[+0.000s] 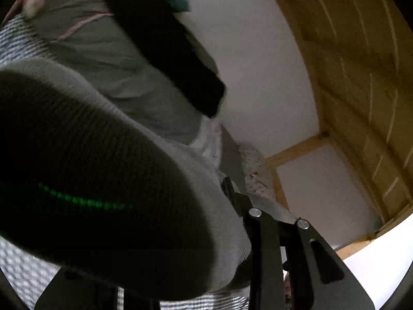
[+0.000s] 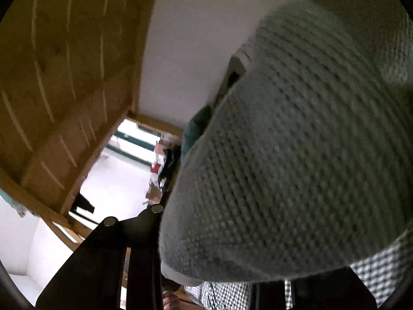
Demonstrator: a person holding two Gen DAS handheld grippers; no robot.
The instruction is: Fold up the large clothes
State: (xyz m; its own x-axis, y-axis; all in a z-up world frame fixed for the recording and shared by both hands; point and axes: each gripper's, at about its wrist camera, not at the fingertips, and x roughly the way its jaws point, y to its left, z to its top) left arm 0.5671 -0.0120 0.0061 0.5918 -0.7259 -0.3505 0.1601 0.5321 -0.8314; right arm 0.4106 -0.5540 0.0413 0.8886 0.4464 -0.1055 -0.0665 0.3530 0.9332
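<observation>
**Grey knit garment held up in both grippers**

A grey waffle-knit garment [image 2: 296,155] hung bunched over both cameras, lifted well clear of the checked bedding [image 2: 382,273] below it. In the right wrist view the knit filled the right half of the frame, draped over the right gripper [image 2: 165,235], whose jaws were pressed together on the fabric's hem; only the black linkage and its two rivets showed beside the cloth. In the left wrist view the same garment [image 1: 85,175] lay dark and close across the lens, a thin green streak of light on it, and it wrapped the left gripper [image 1: 232,191], which pinched the cloth near one black fingertip [image 1: 227,183]. Beyond it sat a grey-green pillow [image 1: 108,72] with a black object [image 1: 165,41] lying across it. A white wall [image 1: 258,64] and a slatted wooden panel [image 1: 361,77] stood behind.
</observation>
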